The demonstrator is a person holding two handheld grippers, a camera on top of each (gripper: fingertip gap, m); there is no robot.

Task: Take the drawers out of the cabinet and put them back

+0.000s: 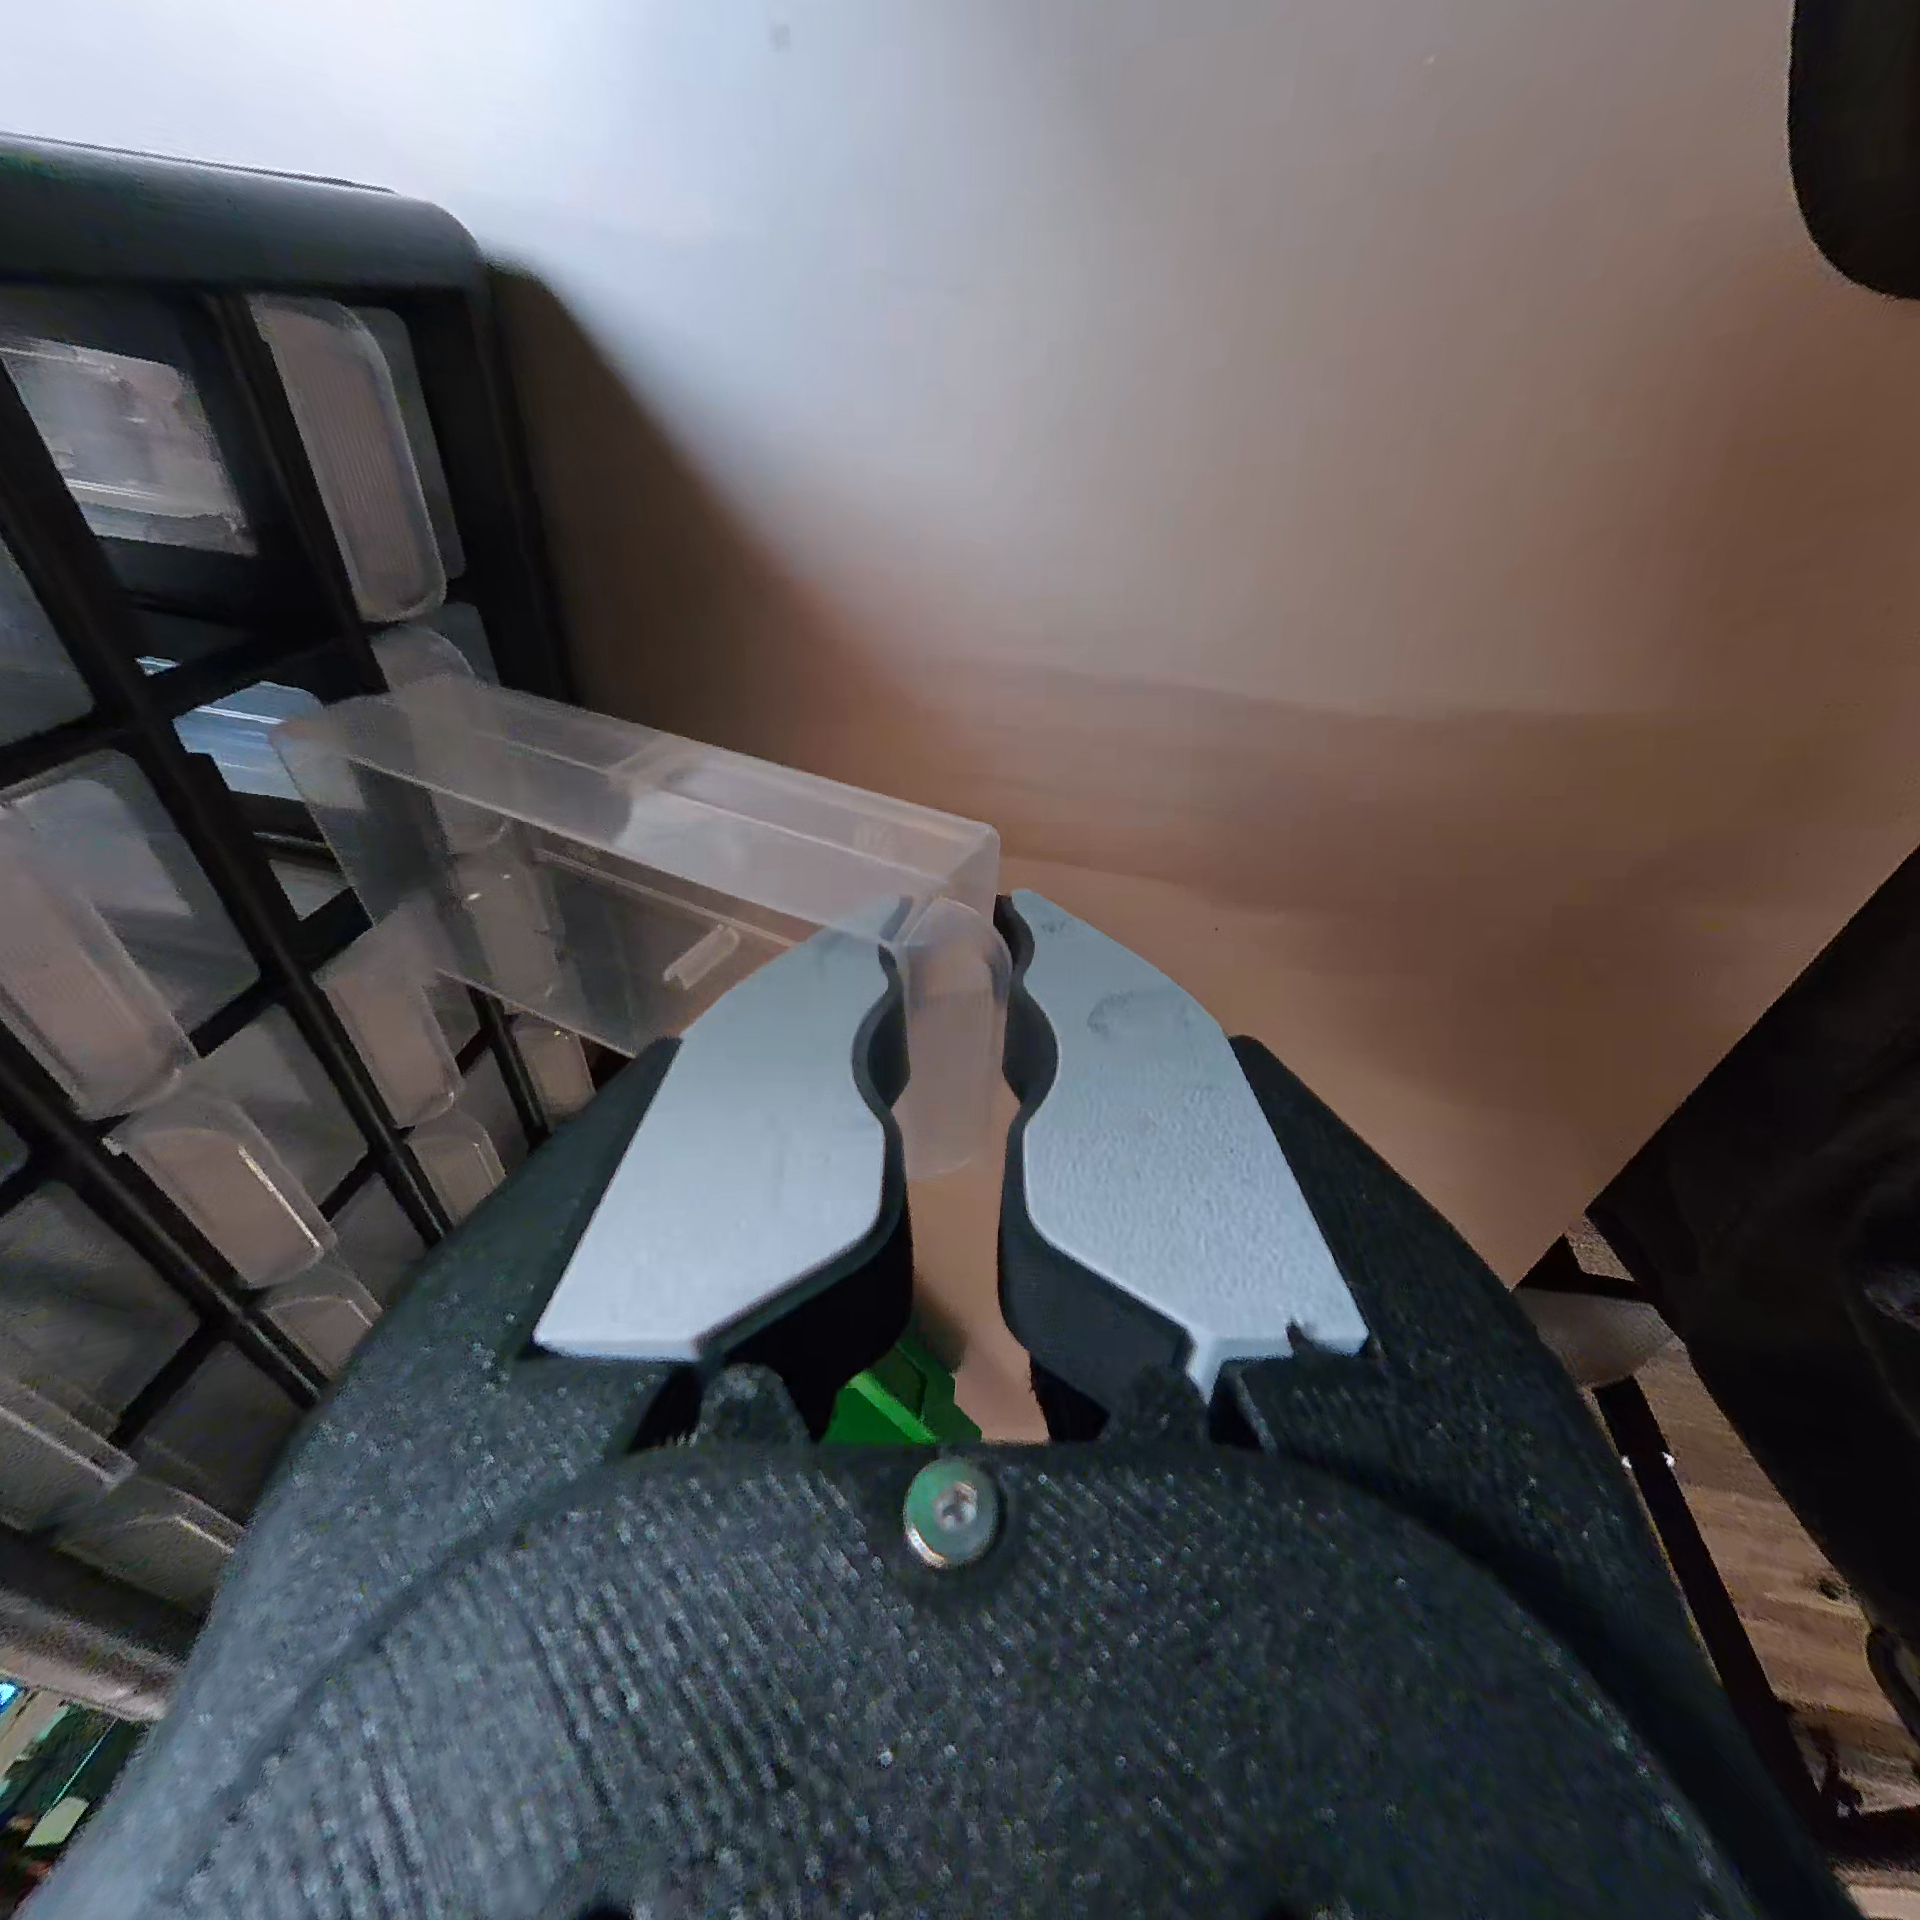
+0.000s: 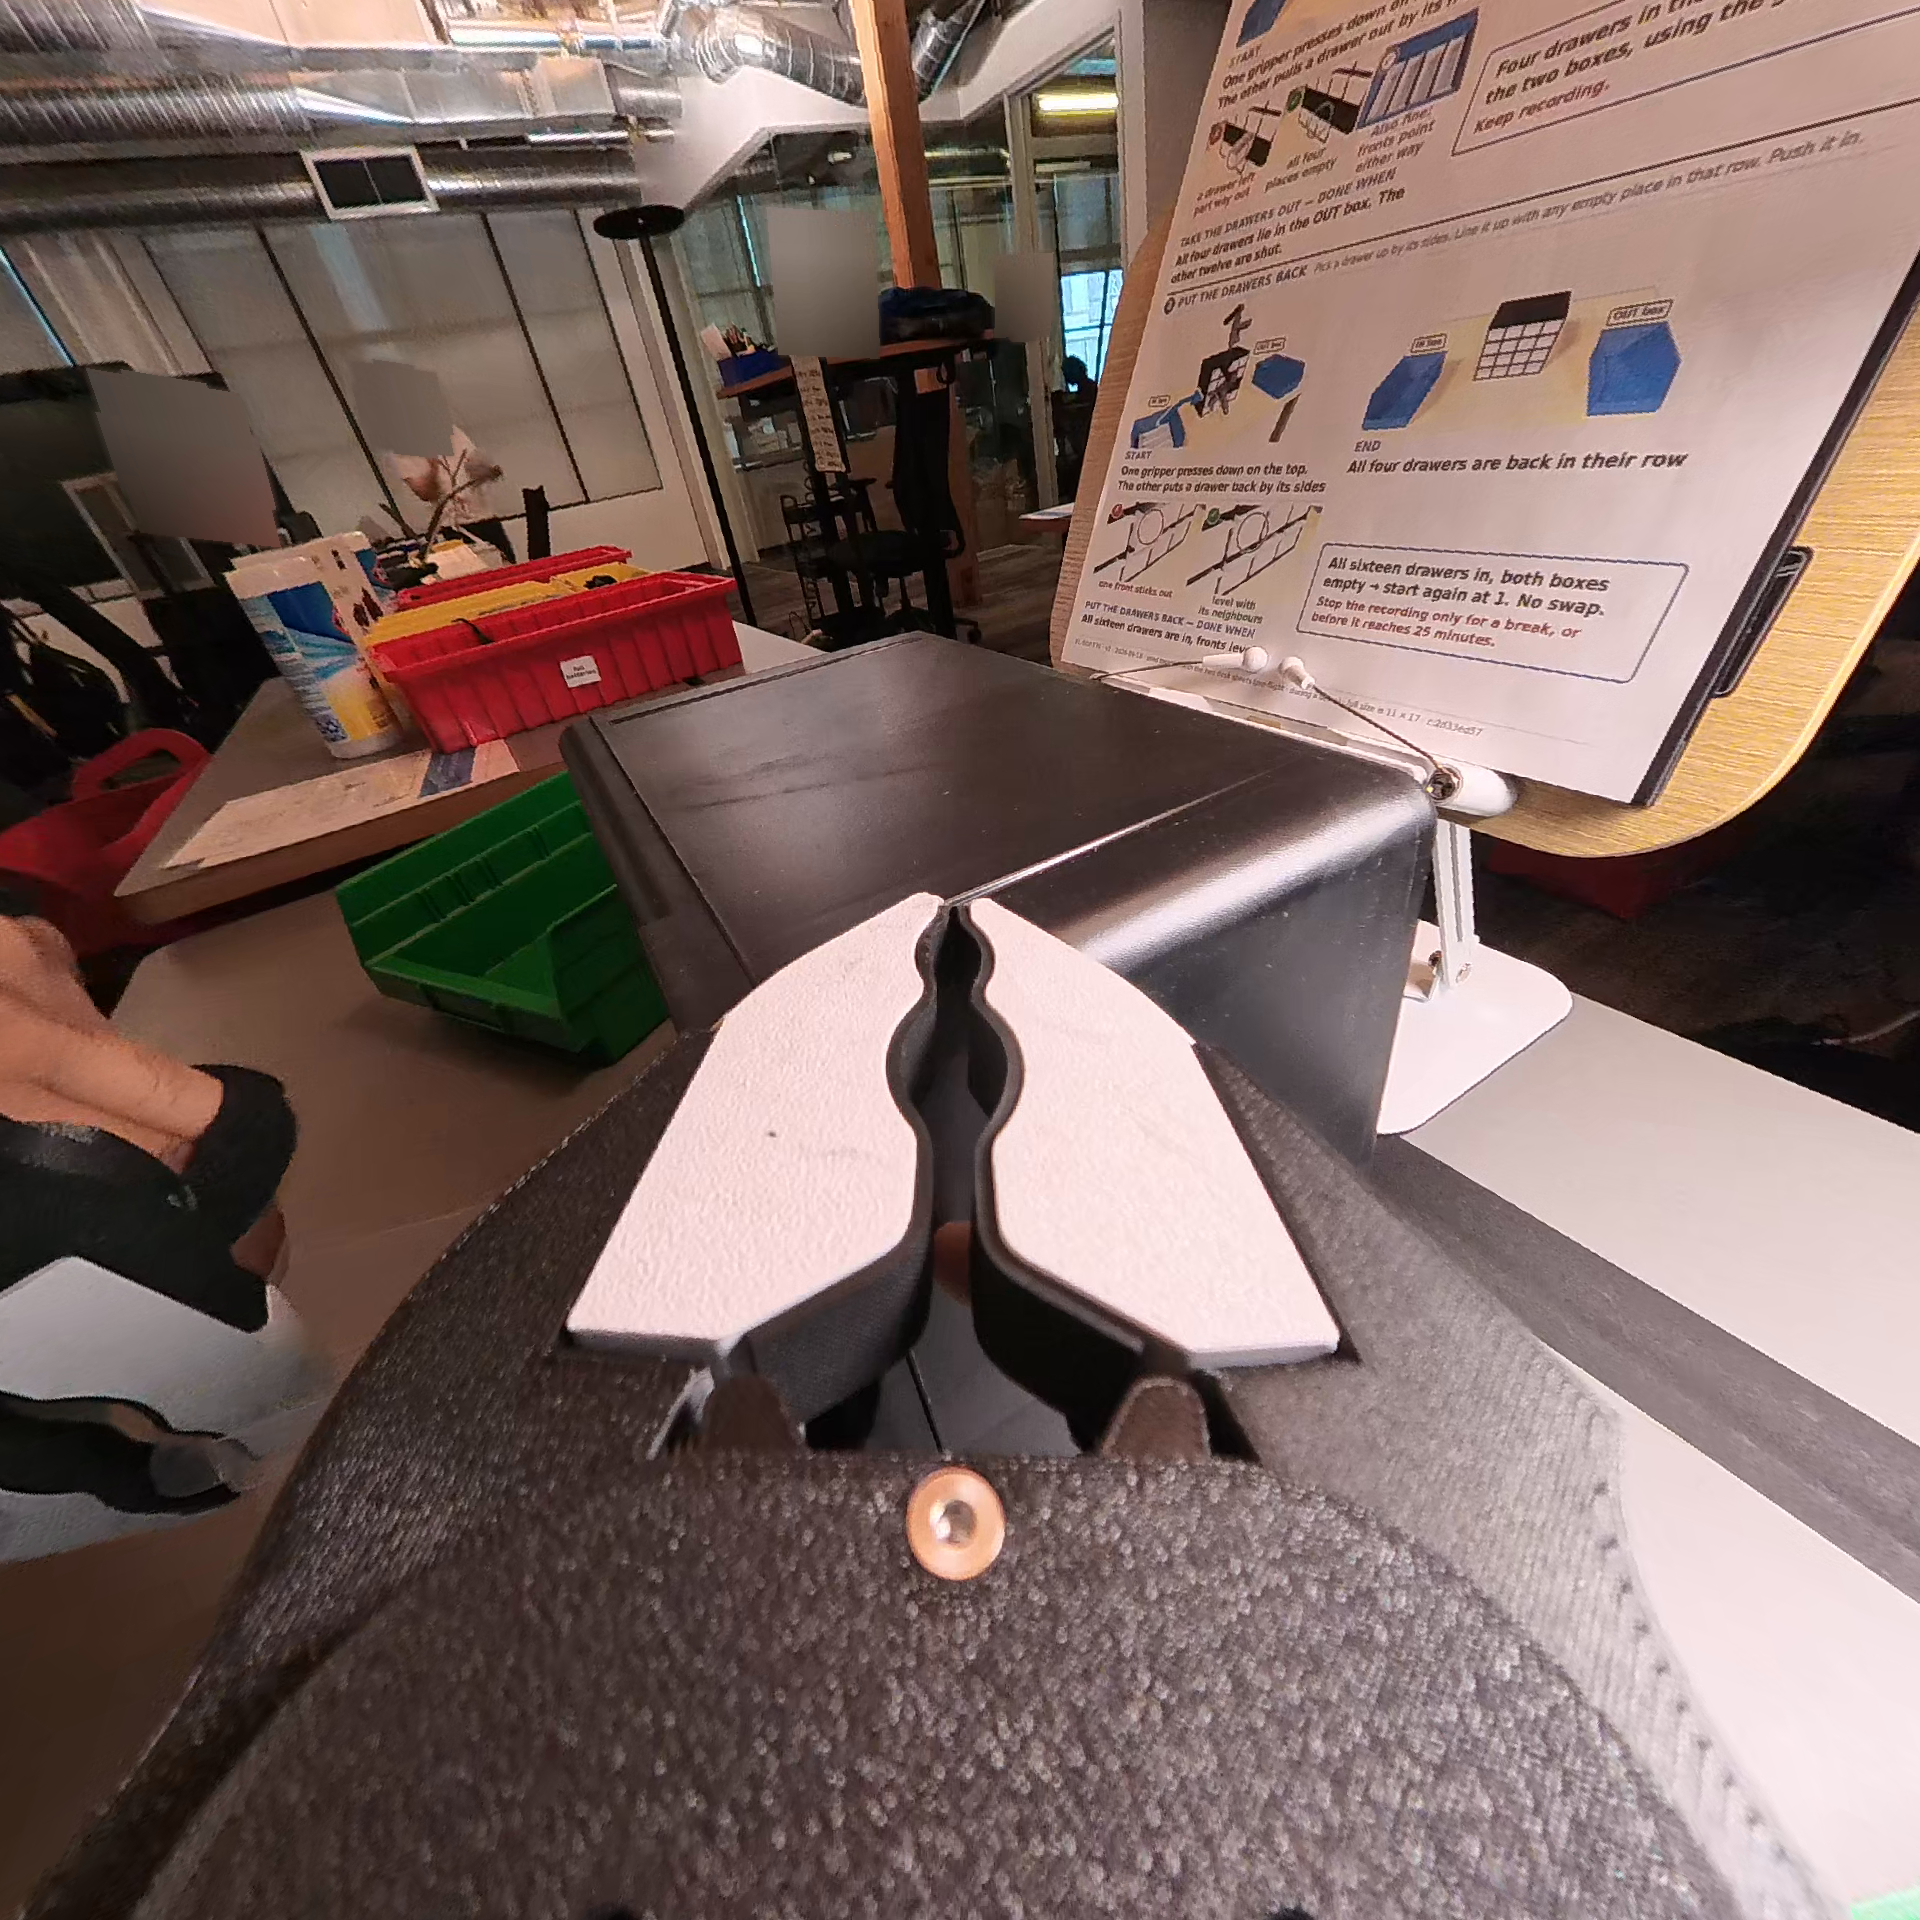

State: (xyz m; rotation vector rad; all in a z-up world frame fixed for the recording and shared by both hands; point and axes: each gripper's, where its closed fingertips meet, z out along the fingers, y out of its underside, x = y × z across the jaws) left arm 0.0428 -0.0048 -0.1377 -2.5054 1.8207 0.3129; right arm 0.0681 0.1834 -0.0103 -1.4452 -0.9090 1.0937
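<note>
Left wrist view: left gripper (image 1: 951, 935) was clenched on the front pull tab of a clear drawer (image 1: 644, 862), mid-frame. The drawer stuck out of the black cabinet (image 1: 208, 239) at the left edge, nearly clear; its far end looked still in or right at its slot, though blur hid the exact contact. Neighbouring drawers in the grid sat shut. Judgement: the step was pulling this drawer free. To do it well, pull straight along the slot axis, keep the drawer level, and don't twist at the tab, since a thin plastic tab held at one end gives little leverage and the box could sag or snag as the back end clears. A green bin (image 1: 904, 1397) showed low between the fingers, a likely drop spot. Right wrist view: right gripper (image 2: 951, 914) was closed with tips together and nothing between them, resting on or just above the near top edge of the cabinet (image 2: 935, 769) at centre frame; contact couldn't be confirmed. It read as a brace: press straight down so the cabinet doesn't slide with the pull. Green bin (image 2: 499, 935) sat just left of the cabinet, the instruction sheet (image 2: 1455, 416) on a stand at upper right, and red bins (image 2: 561, 655) on a far table at upper left.
</note>
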